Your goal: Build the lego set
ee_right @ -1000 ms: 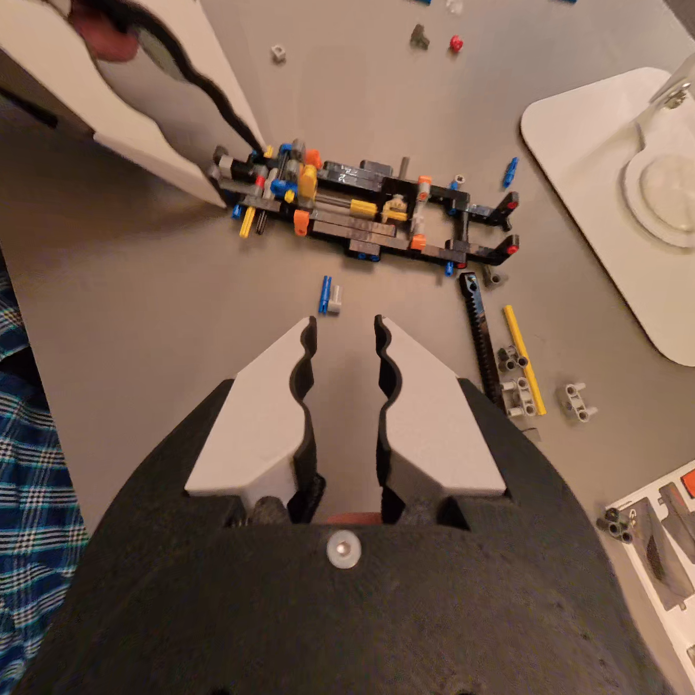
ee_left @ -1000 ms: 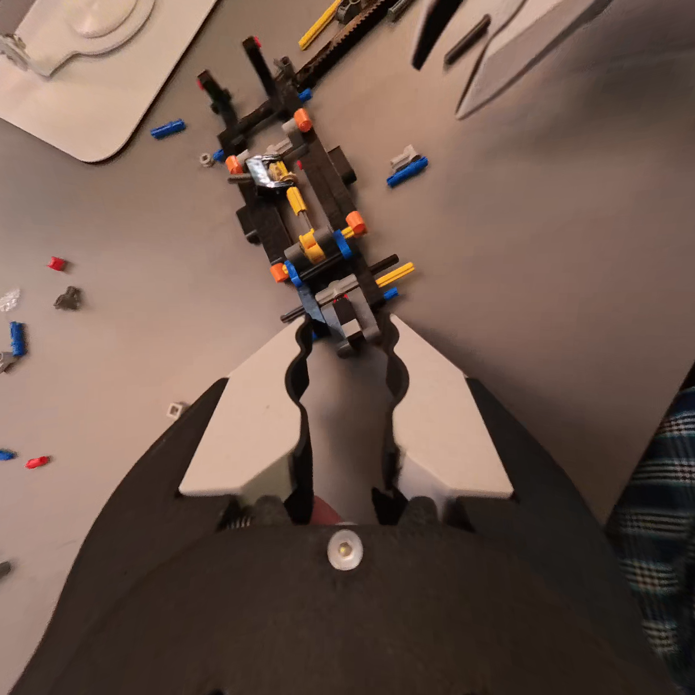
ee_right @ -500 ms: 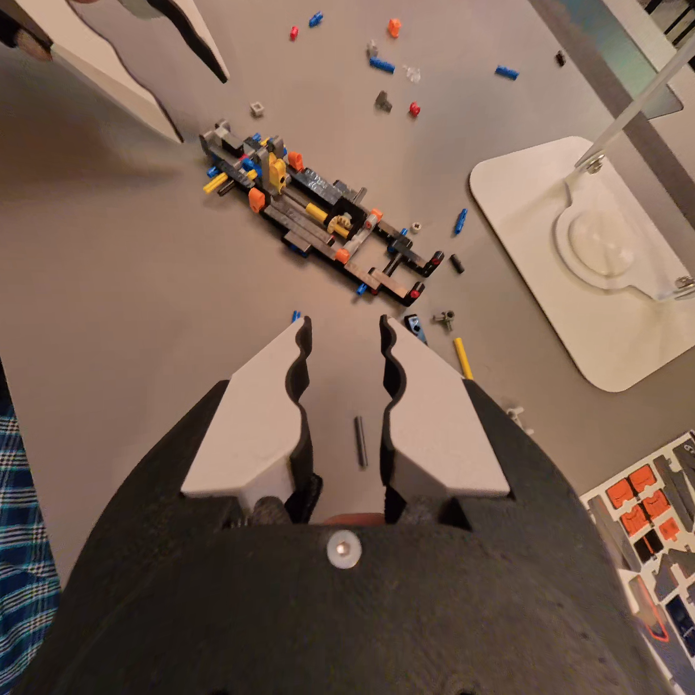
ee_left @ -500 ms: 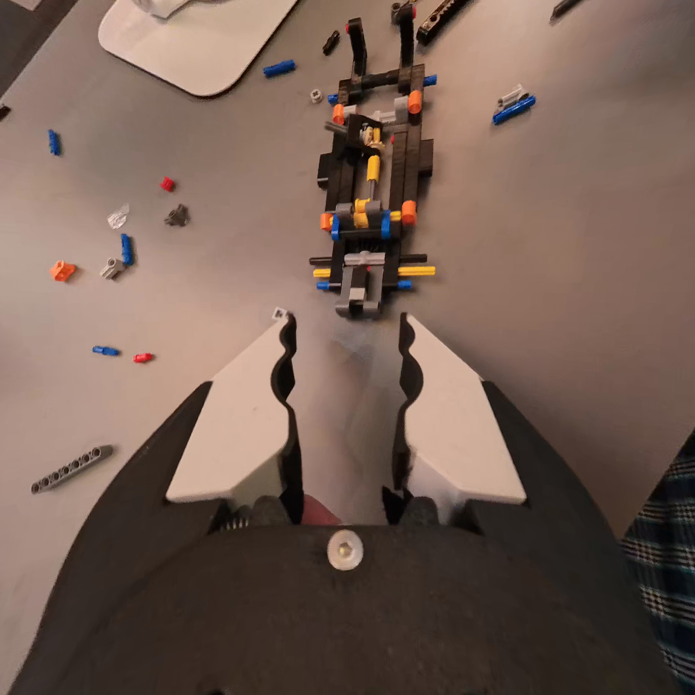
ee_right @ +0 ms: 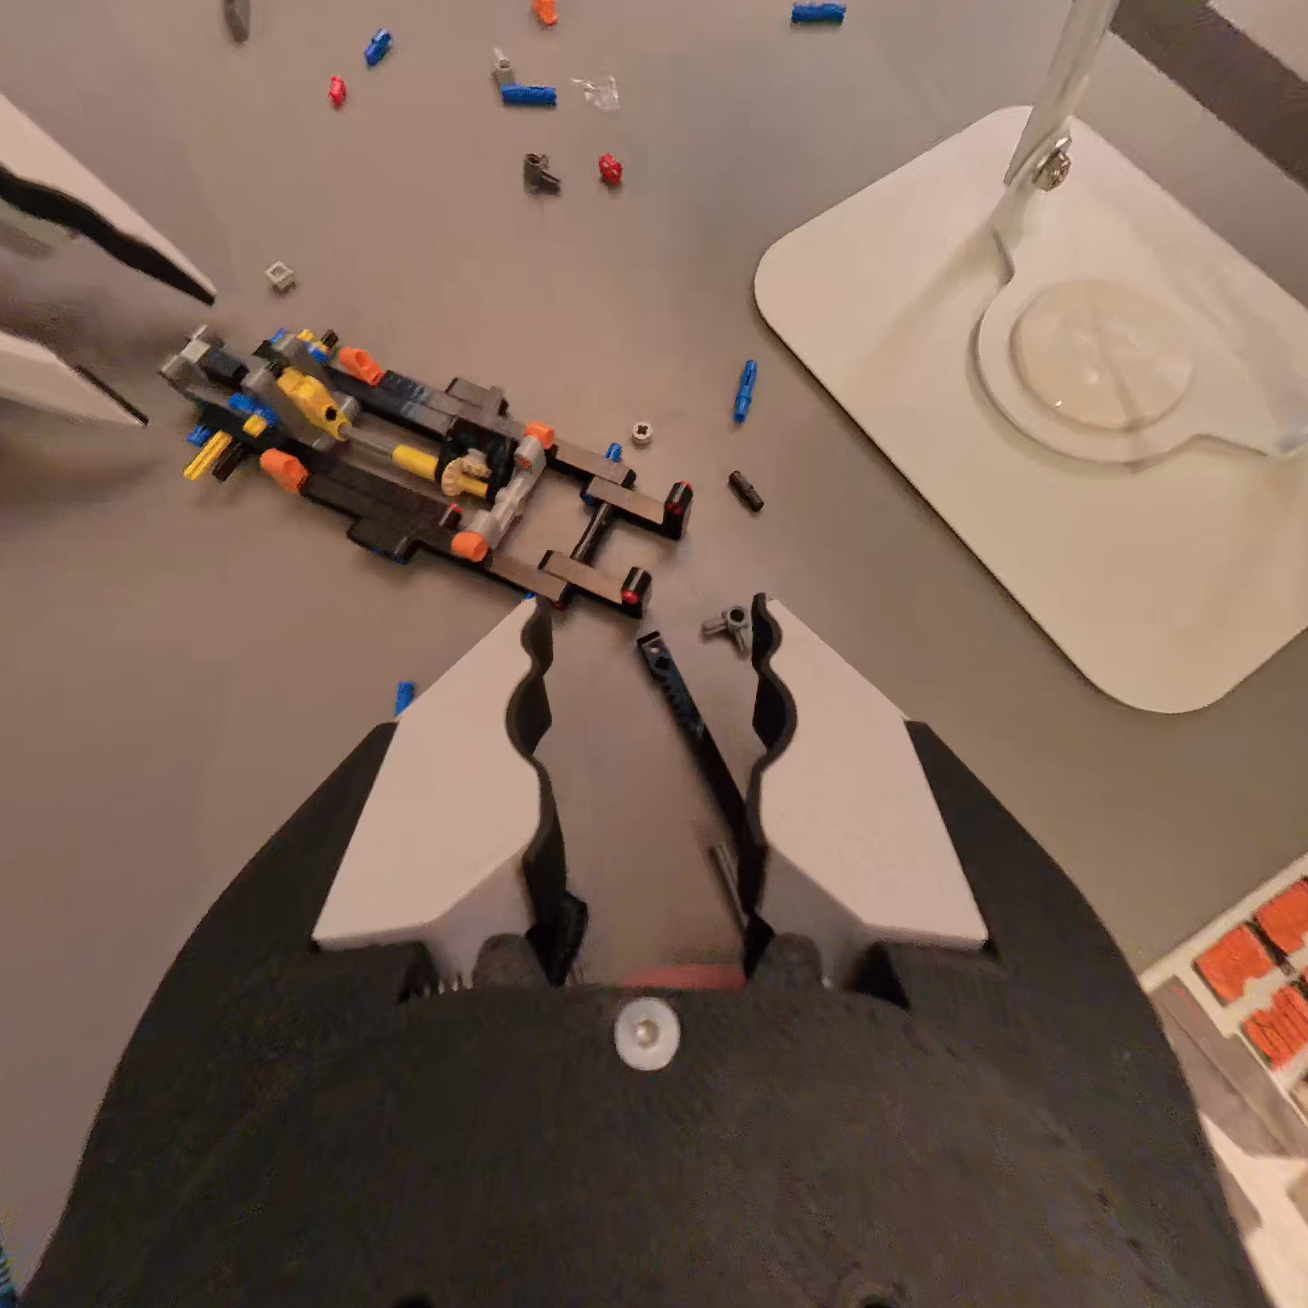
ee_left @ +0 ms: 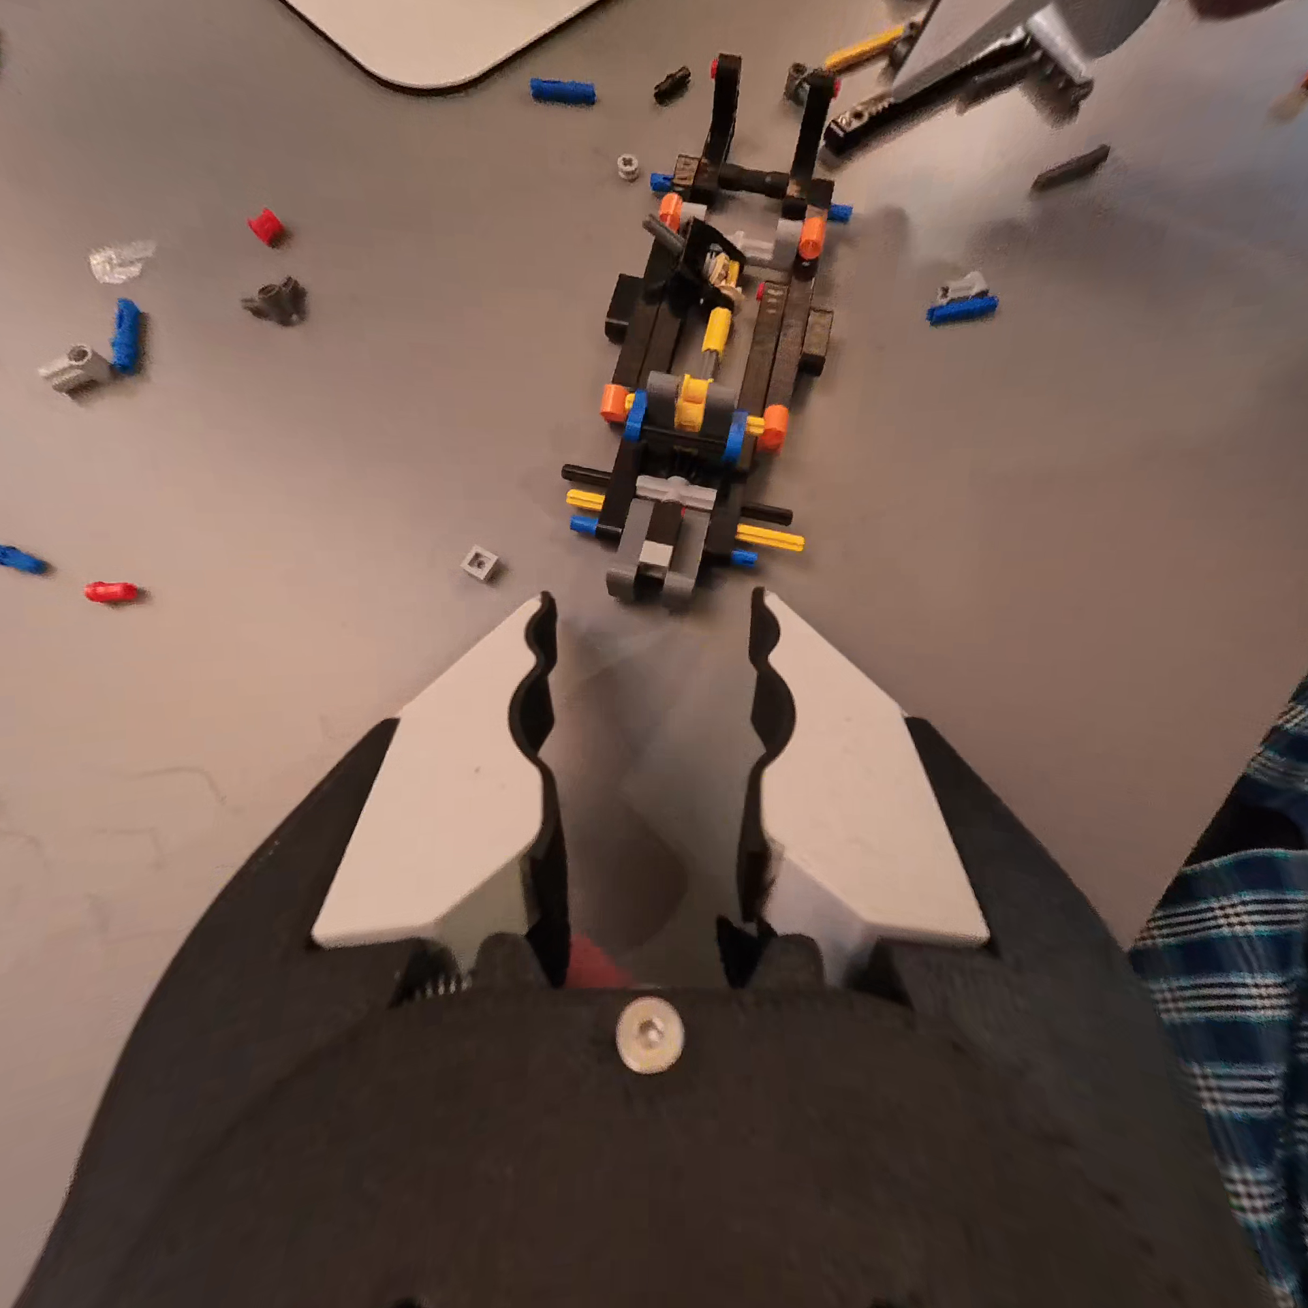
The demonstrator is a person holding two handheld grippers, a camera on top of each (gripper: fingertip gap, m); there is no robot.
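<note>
The long black Lego chassis (ee_left: 708, 354), with orange, yellow and blue parts, lies flat on the grey table. My left gripper (ee_left: 651, 601) is open and empty, its tips just short of the chassis's grey near end. My right gripper (ee_right: 647, 609) is open and empty near the forked end of the chassis (ee_right: 425, 453). A black toothed rack (ee_right: 679, 708) and a thin grey axle (ee_right: 725, 870) lie on the table between its fingers. A small grey connector (ee_right: 729, 623) lies by the right fingertip. The left gripper's fingers (ee_right: 71, 283) show at the left edge.
A white stand base (ee_right: 920, 425) with a clear arm lies to the right. A sheet with orange shapes (ee_right: 1260, 977) lies at the lower right. Loose blue pins (ee_left: 563, 90), a red piece (ee_left: 265, 226) and a grey square piece (ee_left: 480, 564) lie scattered. Plaid cloth (ee_left: 1238, 920) is at the right edge.
My left gripper has let go of the chassis end, opened and drawn back. My right gripper has swung over the black rack and opened wider. The chassis now lies free.
</note>
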